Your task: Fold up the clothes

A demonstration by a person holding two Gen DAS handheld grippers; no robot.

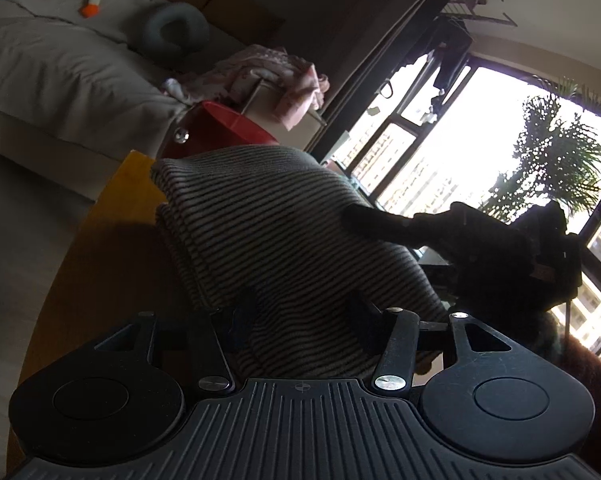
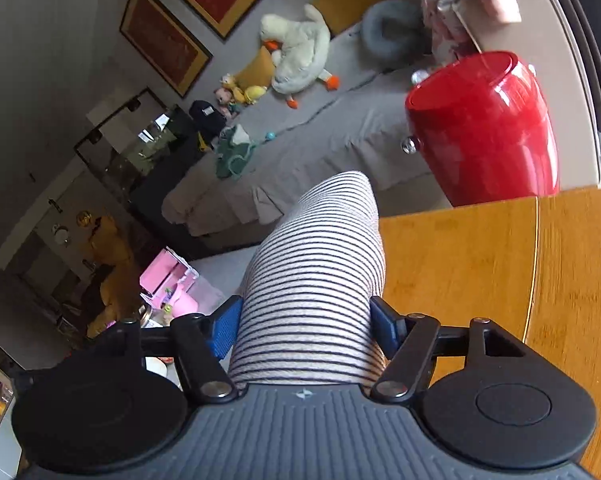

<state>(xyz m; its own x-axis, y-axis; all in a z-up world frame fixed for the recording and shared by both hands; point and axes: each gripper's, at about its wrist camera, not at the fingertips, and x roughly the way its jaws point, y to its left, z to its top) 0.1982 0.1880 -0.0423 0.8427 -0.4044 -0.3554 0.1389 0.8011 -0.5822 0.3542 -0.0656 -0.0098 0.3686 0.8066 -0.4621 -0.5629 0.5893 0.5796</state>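
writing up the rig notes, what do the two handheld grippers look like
Both match: a ribbed dark grey body, two round black discs, black linkage arms with silver pivot screws. The right gripper has blue finger pads; the left gripper looks shadowed, its pads dark.

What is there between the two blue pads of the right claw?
The striped cloth fills the gap of the right claw, bunched between its pads. The right wrist view shows it.

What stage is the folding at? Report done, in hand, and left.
Done: the striped garment already shows stacked layers along one edge, so at least one fold is in. In hand: the left gripper and right gripper each clamp it, bunched, above the wooden table. Left: laying it flat and finishing. The pink clothes behind look unfolded.
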